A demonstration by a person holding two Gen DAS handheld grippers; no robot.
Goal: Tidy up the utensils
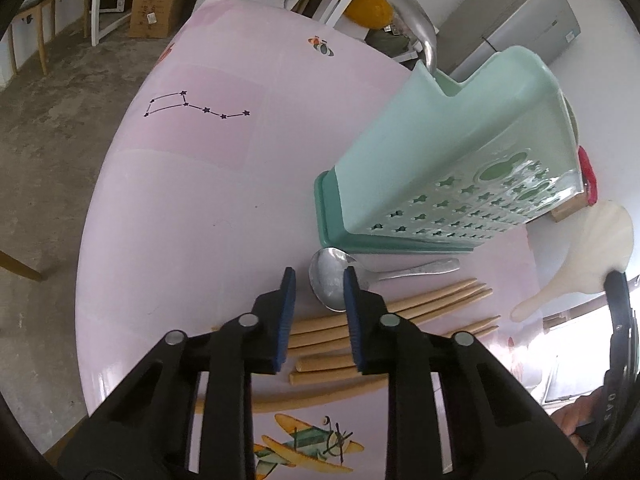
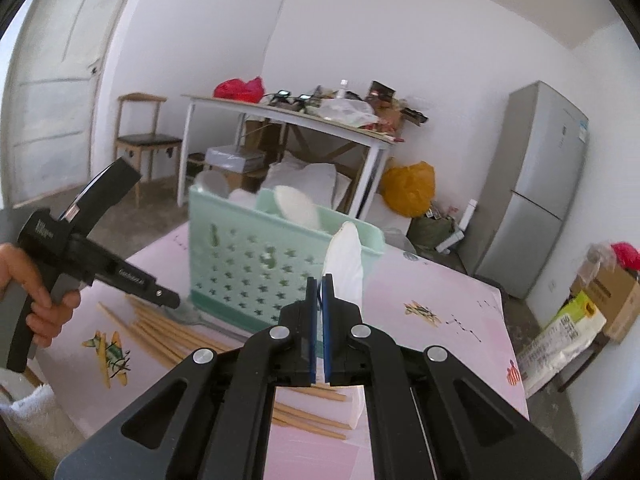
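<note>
The pink table (image 1: 180, 200) is occupied by the mint basket (image 1: 440, 152); chopsticks (image 1: 320, 336) and metal spoon (image 1: 332, 280) are laid just before it. A white spoon (image 2: 346, 264) is pinched by the right gripper (image 2: 319, 280). The left gripper (image 1: 318, 280) is spread, empty.

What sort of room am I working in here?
Probably a lived-in home's dining or storage room: a fridge, a wooden chair and a cluttered side table beyond the pink table.

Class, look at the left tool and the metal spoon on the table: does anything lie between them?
Nothing visible does. The left tool hovers open over the metal spoon bowl; the chopsticks lie beside it.
</note>
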